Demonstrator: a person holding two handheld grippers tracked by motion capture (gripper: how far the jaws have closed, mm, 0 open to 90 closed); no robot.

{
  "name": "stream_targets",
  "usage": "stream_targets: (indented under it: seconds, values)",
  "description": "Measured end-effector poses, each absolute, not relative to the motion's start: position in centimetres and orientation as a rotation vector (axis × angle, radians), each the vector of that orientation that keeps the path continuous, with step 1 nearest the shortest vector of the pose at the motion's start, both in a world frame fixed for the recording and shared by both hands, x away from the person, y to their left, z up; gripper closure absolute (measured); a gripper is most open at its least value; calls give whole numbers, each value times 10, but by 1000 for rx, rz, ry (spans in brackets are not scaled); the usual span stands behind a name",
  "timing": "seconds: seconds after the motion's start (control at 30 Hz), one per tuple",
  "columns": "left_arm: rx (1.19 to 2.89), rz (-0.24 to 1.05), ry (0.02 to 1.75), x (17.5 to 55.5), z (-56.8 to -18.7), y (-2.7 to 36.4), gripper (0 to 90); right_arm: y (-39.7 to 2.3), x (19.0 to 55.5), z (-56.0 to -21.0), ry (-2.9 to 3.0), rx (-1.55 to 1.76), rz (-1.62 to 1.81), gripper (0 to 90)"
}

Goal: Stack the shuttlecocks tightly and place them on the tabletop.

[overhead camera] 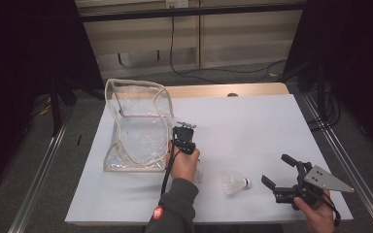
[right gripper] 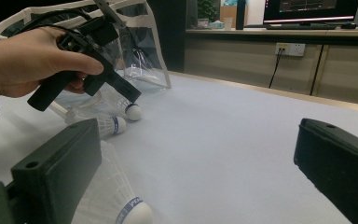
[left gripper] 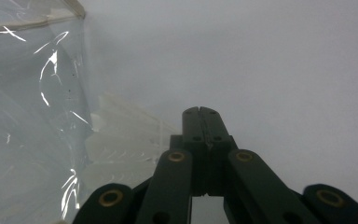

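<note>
A white table (overhead camera: pixel 252 126) stood before a beige wall with trailing cables. The left gripper (left gripper: pixel 200 112) pointed down at the table, its jaws pressed together and holding nothing, just beside a shuttlecock (left gripper: pixel 121 140) lying against a clear plastic bag (overhead camera: pixel 136 126). At the near right edge, the right gripper (overhead camera: pixel 278 171) rested in a hand with its jaws spread wide and empty; another shuttlecock (overhead camera: pixel 235 184) lay just to its left, near but apart.
</note>
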State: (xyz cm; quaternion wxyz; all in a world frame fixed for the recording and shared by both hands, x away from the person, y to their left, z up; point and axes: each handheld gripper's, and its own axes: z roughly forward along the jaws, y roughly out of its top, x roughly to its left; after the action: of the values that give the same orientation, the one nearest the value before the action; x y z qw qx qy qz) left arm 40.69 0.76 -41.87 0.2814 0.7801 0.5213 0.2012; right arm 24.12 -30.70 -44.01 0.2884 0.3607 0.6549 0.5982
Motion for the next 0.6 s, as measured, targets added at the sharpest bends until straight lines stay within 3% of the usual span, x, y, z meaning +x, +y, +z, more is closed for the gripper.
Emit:
stream_targets:
  seconds: [0.33, 0.6]
  values:
    - [2098, 504, 1365, 410, -427, -5, 900, -306, 241, -440, 1752, 962, 1605, 1]
    - [2084, 587, 1364, 404, -419, 3, 900, -307, 241, -440, 1748, 969, 1604, 1]
